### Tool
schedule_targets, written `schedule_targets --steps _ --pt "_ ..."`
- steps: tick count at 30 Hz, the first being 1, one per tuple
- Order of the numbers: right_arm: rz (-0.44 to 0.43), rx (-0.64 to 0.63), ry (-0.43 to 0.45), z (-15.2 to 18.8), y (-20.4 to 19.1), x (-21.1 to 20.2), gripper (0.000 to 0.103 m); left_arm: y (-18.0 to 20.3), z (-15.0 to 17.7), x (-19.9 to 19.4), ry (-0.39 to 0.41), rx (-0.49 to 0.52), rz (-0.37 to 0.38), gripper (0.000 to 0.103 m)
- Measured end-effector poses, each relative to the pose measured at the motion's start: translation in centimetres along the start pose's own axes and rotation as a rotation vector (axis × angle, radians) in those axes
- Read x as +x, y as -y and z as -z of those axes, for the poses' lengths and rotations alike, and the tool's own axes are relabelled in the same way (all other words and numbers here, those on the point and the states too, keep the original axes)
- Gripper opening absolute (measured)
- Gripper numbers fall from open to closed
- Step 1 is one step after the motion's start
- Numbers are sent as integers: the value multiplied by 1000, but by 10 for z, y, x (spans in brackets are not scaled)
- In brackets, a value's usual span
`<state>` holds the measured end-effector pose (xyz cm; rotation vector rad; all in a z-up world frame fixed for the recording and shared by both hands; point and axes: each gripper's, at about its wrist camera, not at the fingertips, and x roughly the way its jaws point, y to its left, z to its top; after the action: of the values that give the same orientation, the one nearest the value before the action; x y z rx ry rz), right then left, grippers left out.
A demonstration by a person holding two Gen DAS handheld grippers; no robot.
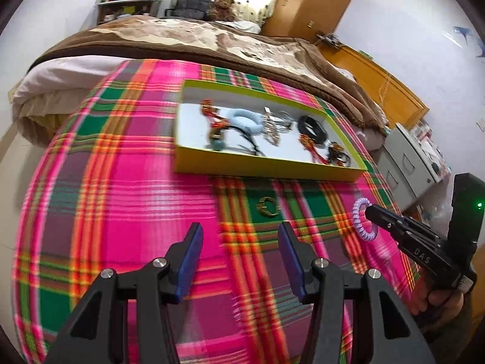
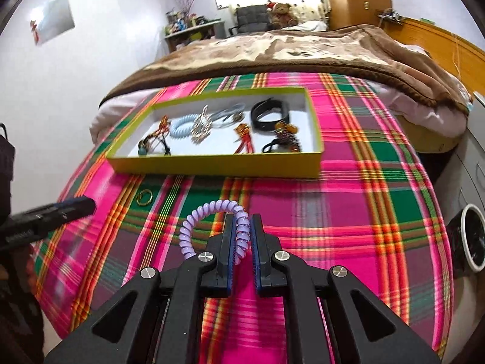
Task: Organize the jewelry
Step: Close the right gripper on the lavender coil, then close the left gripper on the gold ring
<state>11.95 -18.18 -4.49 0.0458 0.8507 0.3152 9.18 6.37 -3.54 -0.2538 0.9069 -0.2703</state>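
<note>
Holding the lilac spiral-coil plastic hair tie [image 2: 212, 227], the right gripper [image 2: 242, 230] is clenched on one side of the loop; the coil stands pinched between the blue pads, the rest of the ring arching up and out to the left of the fingers. In the left wrist view the same ring hangs at the gripper's tip, apparently just clear of the pink, green and orange plaid cloth [image 1: 136, 206], though contact cannot be ruled out.

Left gripper [image 1: 239, 261]: released, jaws wide apart, nothing between them, hovering over the cloth.

Target, by judgement: the shallow yellow-green cardboard tray with white floor [image 2: 212, 163], already holding a pale blue coil tie [image 2: 182, 129], a black band [image 2: 268, 115] and assorted beaded pieces. It lies straight ahead and far of the right gripper, long axis running left to right across the line of approach, near wall facing the fingers. The right hand is the one carrying, so the move turns on lifting the ring over that near wall.

One small gold open ring [image 1: 268, 207] lies loose on the cloth between tray and grippers, just far of the left gripper's open fingers and nearer to it than to the right; likely that hand's pick.
</note>
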Motion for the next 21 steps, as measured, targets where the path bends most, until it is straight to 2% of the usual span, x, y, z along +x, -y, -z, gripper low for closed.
schedule_targets --steps 2,6,10,13,16,21 --pt "-3 20 17 0 5 -7 9 8 -3 8 -16 22 -10 53" --pt "-3 47 39 -1 12 -17 9 29 -7 27 -39 124 -108 53" --pt "-1 54 52 -2 16 -23 9 42 -7 37 -38 180 -141 53" --pt "-6 56 58 -2 19 -26 9 45 -8 45 -49 183 -153 53" --pt "-15 54 63 -3 19 -27 9 48 -10 49 -43 205 -201 53" --pt "-29 59 70 -3 18 -27 9 53 -12 54 -42 231 -209 52"
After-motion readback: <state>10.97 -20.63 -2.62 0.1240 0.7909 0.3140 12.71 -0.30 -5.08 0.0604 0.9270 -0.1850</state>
